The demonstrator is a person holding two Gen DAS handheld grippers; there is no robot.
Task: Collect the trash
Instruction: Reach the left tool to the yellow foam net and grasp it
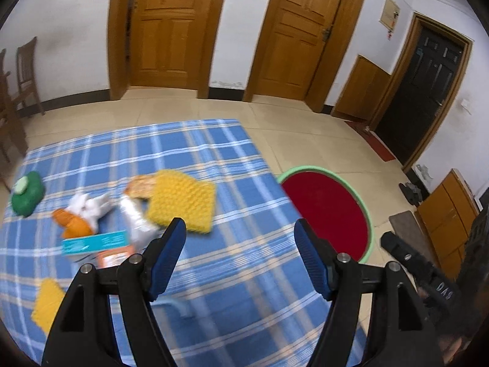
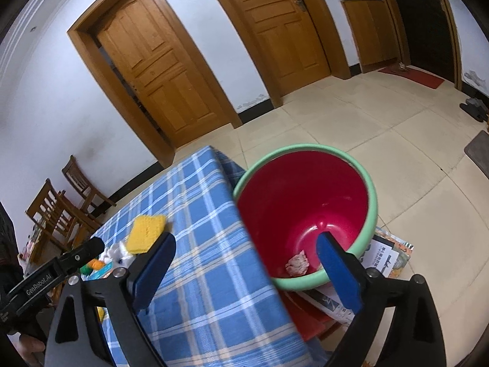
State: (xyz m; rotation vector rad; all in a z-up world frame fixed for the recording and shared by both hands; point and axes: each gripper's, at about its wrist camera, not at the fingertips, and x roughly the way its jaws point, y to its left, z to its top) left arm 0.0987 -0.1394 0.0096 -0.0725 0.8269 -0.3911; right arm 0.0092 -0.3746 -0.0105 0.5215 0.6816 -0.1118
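A red bucket with a green rim stands on the floor beside the table, and a crumpled scrap of paper lies at its bottom. My right gripper hangs open above the bucket's near side, nothing between its blue pads. Over the blue plaid tablecloth my left gripper is open and empty too. Ahead of it lie a yellow spiky sponge, a silver wrapper, crumpled white tissue, an orange piece and a teal box. The bucket shows right of the table.
A green round object sits at the cloth's left edge and a second yellow sponge near the front left. Wooden chairs stand by the wall. Printed paper lies under the bucket. Shoes and mats lie along the right wall.
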